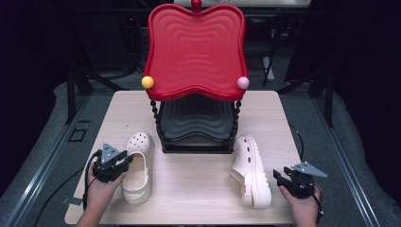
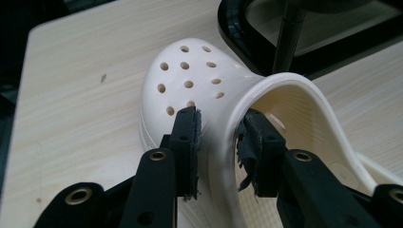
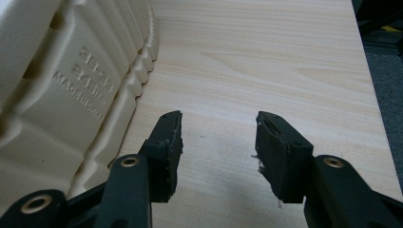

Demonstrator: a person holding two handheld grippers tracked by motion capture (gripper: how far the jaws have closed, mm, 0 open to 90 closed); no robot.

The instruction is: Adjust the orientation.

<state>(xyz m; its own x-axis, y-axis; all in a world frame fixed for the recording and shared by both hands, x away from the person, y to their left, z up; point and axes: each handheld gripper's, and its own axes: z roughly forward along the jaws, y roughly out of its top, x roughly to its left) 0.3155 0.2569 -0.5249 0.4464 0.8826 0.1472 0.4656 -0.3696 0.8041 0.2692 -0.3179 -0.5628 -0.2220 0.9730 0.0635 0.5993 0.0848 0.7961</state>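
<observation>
The left gripper (image 2: 216,130) pinches the left clog's (image 1: 138,166) rim wall, its toe toward twelve o'clock; the spread right gripper (image 3: 218,137) idles.

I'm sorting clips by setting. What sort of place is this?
Probably a staged recording bay rather than a home: a lone wooden table ringed by dark curtains, with metal floor rails and stand legs around it.

Black tongs (image 2: 216,137), brass-ringed screw holes, frayed pads (image 2: 189,142), grey triangular plates
</observation>
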